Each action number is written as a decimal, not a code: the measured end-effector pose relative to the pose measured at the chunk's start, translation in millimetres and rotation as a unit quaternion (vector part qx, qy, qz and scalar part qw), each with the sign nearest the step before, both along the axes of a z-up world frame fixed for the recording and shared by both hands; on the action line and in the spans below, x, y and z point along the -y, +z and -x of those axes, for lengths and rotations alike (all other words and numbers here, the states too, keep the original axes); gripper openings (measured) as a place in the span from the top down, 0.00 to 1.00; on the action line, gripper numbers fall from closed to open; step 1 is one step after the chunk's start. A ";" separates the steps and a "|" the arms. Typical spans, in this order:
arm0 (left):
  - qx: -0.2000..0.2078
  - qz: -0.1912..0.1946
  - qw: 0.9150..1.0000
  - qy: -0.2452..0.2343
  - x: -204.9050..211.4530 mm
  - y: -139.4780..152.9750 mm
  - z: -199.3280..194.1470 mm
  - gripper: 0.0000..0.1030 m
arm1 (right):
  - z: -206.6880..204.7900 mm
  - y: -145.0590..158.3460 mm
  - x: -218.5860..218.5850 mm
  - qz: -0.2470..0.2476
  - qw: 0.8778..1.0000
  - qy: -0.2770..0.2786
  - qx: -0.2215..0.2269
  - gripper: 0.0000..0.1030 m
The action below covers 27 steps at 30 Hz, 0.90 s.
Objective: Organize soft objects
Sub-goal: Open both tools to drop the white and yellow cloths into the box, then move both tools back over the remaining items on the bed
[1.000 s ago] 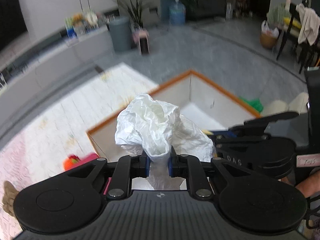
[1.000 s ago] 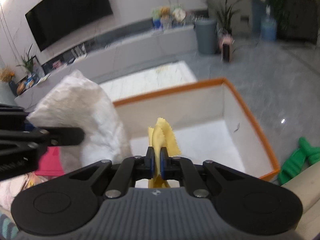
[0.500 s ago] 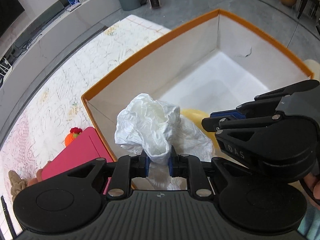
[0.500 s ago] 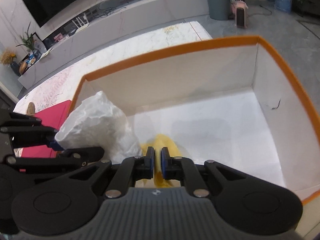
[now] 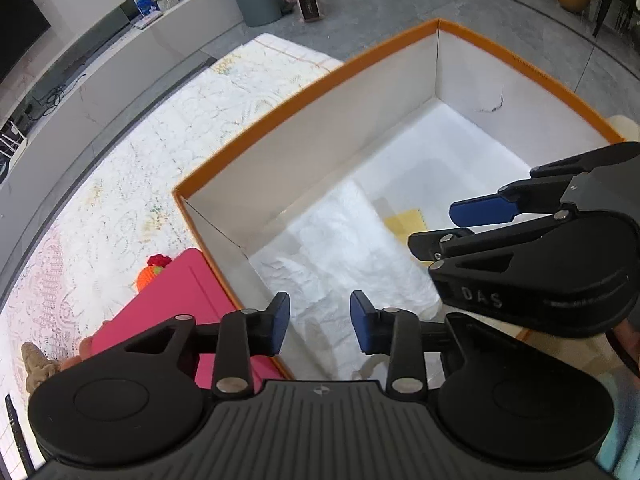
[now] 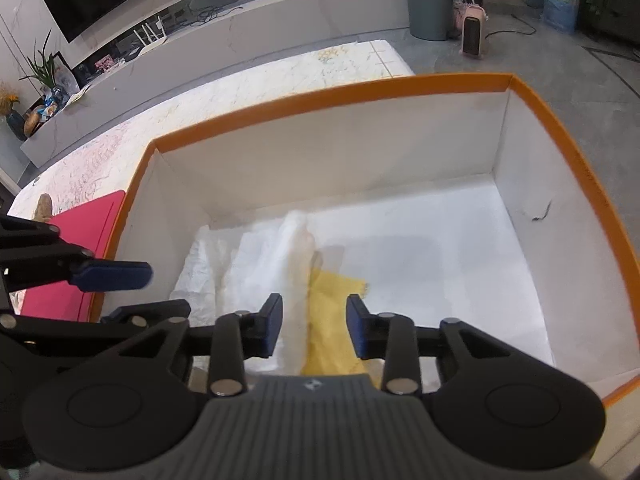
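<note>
A big orange-rimmed box [image 5: 312, 76] [image 6: 332, 92] with white walls lies below both grippers. A crumpled white cloth [image 5: 340, 248] [image 6: 256, 268] lies on its floor at the near left. A yellow cloth [image 6: 332, 320] [image 5: 404, 220] lies beside it to the right. My left gripper [image 5: 319, 316] is open and empty just above the white cloth; it also shows at the left of the right wrist view [image 6: 112, 292]. My right gripper [image 6: 314, 326] is open and empty above the yellow cloth; it also shows at the right of the left wrist view [image 5: 460, 224].
A pink flat object [image 5: 168, 300] [image 6: 76, 240] lies against the box's left side. An orange and red knitted toy [image 5: 152, 270] and a brown plush [image 5: 36, 364] lie beside it on a pale patterned rug [image 5: 140, 140]. A grey bin [image 6: 428, 0] and a small heater [image 6: 472, 36] stand beyond.
Both grippers were shut on their cloths over the box. They have opened, and the white cloth and the yellow cloth now lie on the box floor.
</note>
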<state>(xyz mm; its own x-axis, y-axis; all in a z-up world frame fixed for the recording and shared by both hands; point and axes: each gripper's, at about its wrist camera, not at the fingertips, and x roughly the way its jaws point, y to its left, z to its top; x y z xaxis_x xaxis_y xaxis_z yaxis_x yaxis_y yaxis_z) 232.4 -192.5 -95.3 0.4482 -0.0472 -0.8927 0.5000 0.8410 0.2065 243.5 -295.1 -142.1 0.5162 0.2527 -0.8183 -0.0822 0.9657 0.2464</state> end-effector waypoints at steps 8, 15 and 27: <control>0.080 0.074 0.994 0.018 -31.1 37.9 31.5 0.48 | 20.0 30.4 2.8 0.008 0.999 -0.025 0.045 0.48; 0.176 0.146 0.972 0.062 -79.4 62.8 76.9 0.47 | 69.6 62.7 -17.3 0.016 0.989 -0.024 0.147 0.35; 0.266 0.161 0.938 0.156 -165.9 62.2 144.7 0.47 | 139.8 81.3 -84.6 -0.008 0.975 0.003 0.222 0.33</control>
